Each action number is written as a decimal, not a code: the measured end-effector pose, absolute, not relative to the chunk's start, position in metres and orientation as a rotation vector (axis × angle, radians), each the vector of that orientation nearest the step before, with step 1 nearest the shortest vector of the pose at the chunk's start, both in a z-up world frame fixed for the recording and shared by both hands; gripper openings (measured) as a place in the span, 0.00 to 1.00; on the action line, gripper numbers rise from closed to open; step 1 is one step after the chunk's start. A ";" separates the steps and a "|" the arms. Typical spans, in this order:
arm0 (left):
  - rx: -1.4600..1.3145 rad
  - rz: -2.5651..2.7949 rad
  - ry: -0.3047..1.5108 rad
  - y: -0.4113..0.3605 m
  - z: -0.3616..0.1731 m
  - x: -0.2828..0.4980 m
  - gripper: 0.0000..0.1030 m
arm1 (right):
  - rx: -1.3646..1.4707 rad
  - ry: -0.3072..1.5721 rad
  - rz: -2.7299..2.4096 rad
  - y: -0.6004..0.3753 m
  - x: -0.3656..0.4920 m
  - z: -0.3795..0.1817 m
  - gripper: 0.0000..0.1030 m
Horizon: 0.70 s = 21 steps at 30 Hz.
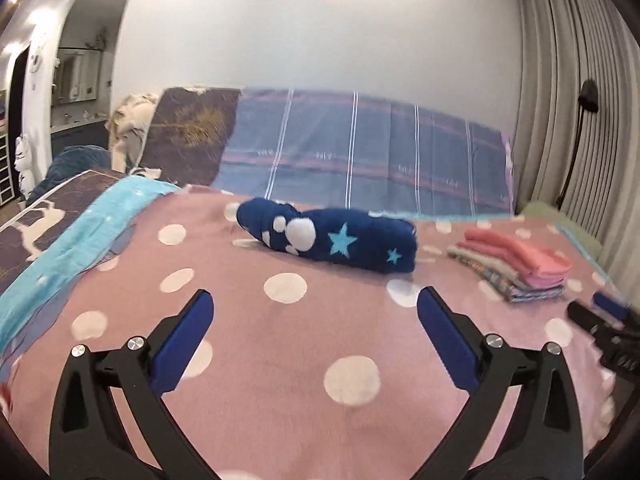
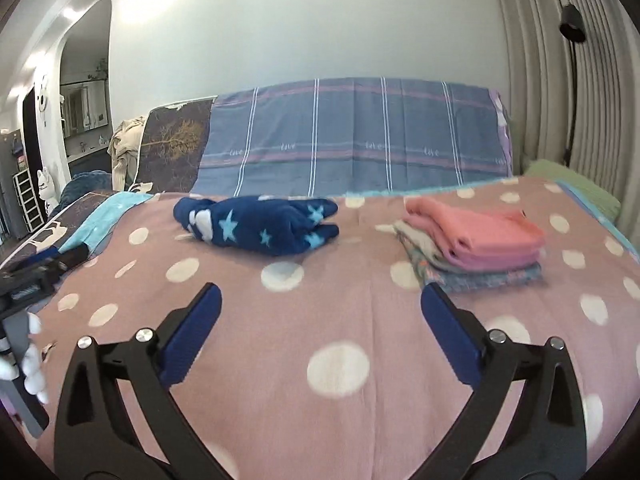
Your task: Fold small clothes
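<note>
I hold my left gripper [image 1: 314, 306] tipped a little downward above the pink dotted blanket [image 1: 280, 380], its 2 blue-padded fingers spread as wide as they go, with nothing between them but bare blanket. My right gripper [image 2: 320, 302] sits the same way, splayed fully and empty. In the left wrist view the right gripper shows at the right edge, beside the stack; in the right wrist view the left one shows at the left edge, blurred.

The navy star-print garment [image 1: 332, 240] lies bunched on the blanket beyond both sets of fingertips, well apart from them. To its right, near but not touching, sits the stack of folded clothes [image 2: 476, 246], a pink piece on top. Behind the navy garment rises the blue plaid backrest cover [image 2: 352, 140]. To its left the blanket ends at a turquoise cloth [image 1: 80, 236]; past the stack it ends at a green cushion [image 2: 576, 188]. Between my fingers and the navy garment the blanket is open.
</note>
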State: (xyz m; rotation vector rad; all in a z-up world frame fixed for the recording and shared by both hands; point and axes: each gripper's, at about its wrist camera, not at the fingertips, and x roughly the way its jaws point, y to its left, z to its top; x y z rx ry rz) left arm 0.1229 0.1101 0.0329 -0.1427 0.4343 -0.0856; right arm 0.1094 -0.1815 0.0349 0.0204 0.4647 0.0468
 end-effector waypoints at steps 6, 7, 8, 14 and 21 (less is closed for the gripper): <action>-0.070 -0.064 0.419 0.095 0.051 0.066 0.99 | 0.087 0.504 0.088 -0.181 0.073 0.037 0.98; -0.082 -0.073 0.415 0.094 0.053 0.060 0.99 | 0.078 0.494 0.088 -0.177 0.068 0.038 0.98; -0.091 -0.082 0.413 0.094 0.055 0.055 0.99 | 0.069 0.483 0.088 -0.175 0.062 0.040 0.98; -0.012 -0.024 0.403 0.079 0.058 0.026 0.99 | 0.038 0.490 0.104 -0.161 0.036 0.044 0.98; -0.005 -0.076 0.396 0.071 0.058 0.015 0.99 | 0.051 0.498 0.102 -0.158 0.020 0.046 0.98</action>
